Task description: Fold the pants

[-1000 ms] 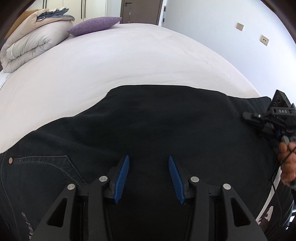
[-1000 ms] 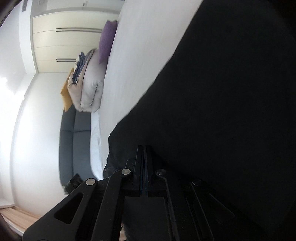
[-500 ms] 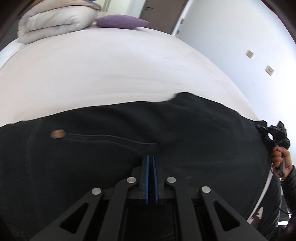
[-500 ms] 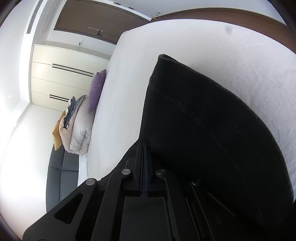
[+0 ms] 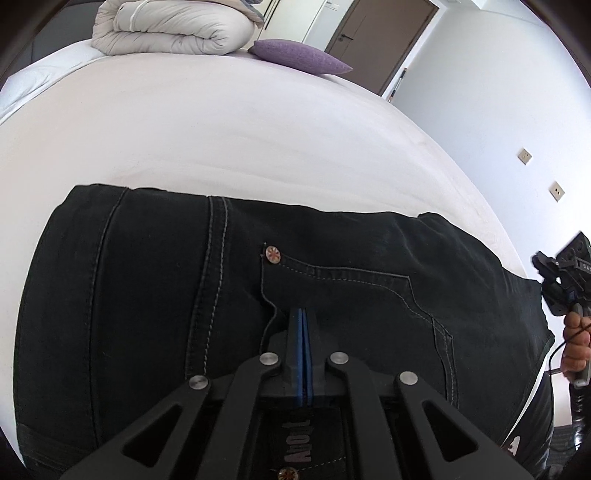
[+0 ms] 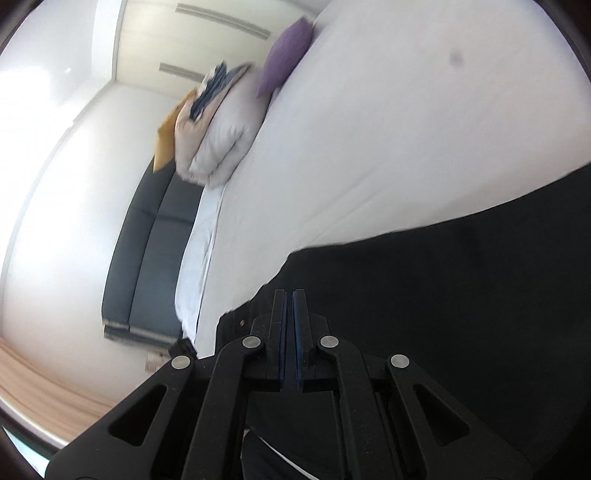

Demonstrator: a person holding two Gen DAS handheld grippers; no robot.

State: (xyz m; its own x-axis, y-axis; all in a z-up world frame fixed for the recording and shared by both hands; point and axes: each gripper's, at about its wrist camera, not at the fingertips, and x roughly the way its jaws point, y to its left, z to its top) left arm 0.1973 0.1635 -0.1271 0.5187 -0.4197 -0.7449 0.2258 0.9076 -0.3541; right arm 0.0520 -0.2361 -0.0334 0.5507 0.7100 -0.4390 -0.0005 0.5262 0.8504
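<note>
Black jeans (image 5: pixel 147 295) lie flat across the white bed (image 5: pixel 221 129), with a copper rivet (image 5: pixel 273 254) and a pocket seam in front of my left gripper (image 5: pixel 302 312). Its blue pads are closing the last bit and meet with no cloth seen between them, just above the denim near the waistband. In the right wrist view the jeans (image 6: pixel 443 295) fill the lower right. My right gripper (image 6: pixel 290 293) is shut over their edge, with nothing visible between its pads. The left wrist view shows that gripper (image 5: pixel 554 273) in a hand (image 5: pixel 576 343) past the jeans' right end.
A folded duvet (image 5: pixel 173 29) and a purple pillow (image 5: pixel 299 55) sit at the far end of the bed. A brown door (image 5: pixel 388 37) and a white wall stand beyond. A dark sofa (image 6: pixel 147 258) and a wooden floor (image 6: pixel 44 380) lie beside the bed.
My left gripper has gone from open to shut and slid left along the jeans toward the waistband, so the rivet now sits at centre. The right gripper's view has swung, its pads still together.
</note>
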